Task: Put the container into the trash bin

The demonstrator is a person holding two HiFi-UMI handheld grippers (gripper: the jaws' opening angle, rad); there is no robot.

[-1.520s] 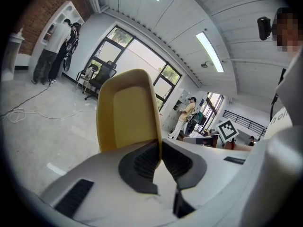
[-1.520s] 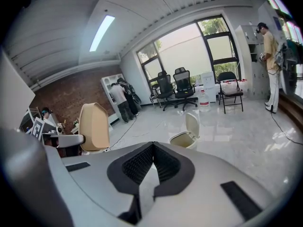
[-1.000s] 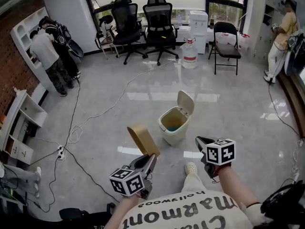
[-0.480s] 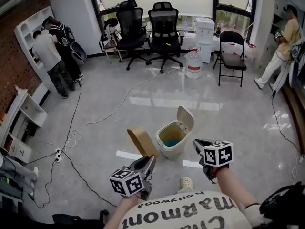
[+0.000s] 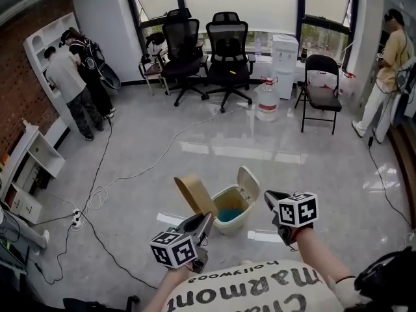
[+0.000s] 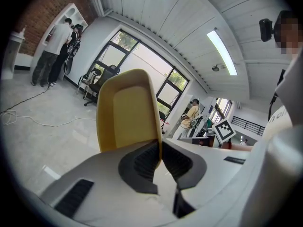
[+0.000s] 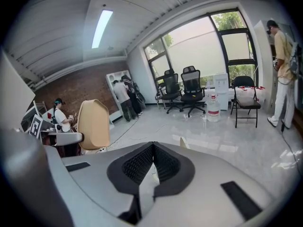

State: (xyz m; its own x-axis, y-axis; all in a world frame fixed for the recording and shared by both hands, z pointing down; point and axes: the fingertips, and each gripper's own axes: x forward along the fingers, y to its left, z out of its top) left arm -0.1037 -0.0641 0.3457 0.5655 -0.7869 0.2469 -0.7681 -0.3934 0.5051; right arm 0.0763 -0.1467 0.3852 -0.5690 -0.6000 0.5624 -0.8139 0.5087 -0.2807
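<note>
A tan, shallow container stands on edge above the floor, with my left gripper shut on its lower rim. In the left gripper view the container rises straight out of the pinched pads of the left gripper. A cream trash bin with its lid flipped up stands on the floor just beyond and right of the container. My right gripper hovers to the bin's right, shut and empty. The right gripper view shows the container off to the left of the right gripper.
Two black office chairs, a water jug and a folding chair stand at the back. A white cable runs across the floor to a power strip. People stand at the left shelf and at the far right.
Both grippers have travelled forward across the room. The trash bin now lies closer, just ahead of them. The container stays gripped in the left gripper.
</note>
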